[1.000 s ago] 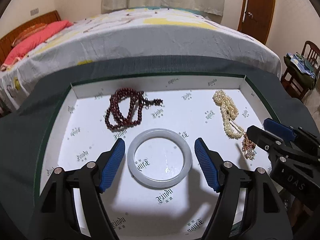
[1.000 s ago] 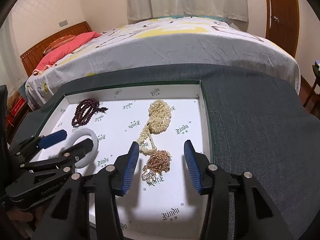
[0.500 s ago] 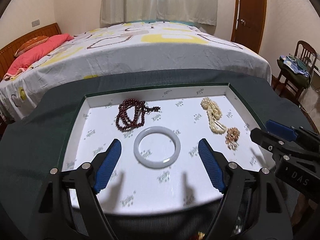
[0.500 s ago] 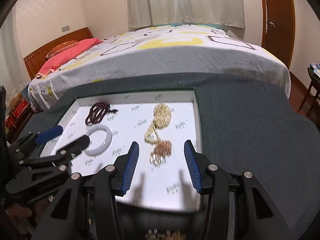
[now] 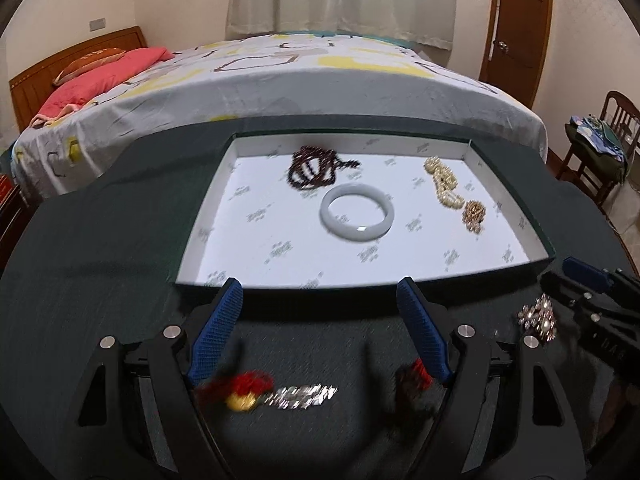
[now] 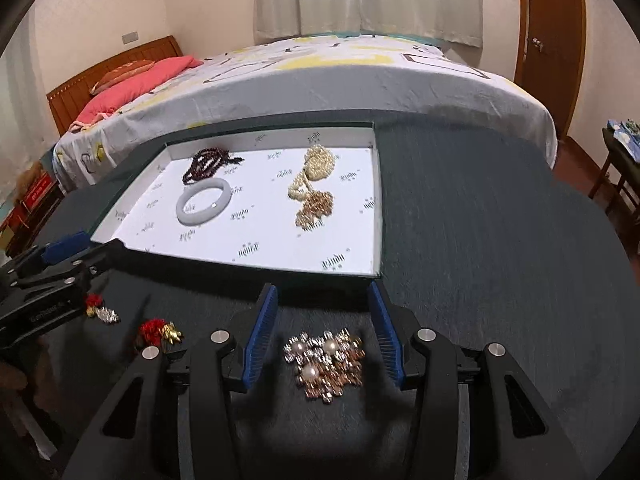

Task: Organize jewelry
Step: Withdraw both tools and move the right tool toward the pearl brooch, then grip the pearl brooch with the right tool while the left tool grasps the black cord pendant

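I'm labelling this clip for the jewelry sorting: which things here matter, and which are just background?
Job: tray, white bangle, dark bead strand, pearl necklace, gold chain, rhinestone cluster, red-and-gold pieces, left gripper, right gripper.
Background: bed, pink pillow, door, chair.

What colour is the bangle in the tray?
Milky white bangle, clearest in the left wrist view.
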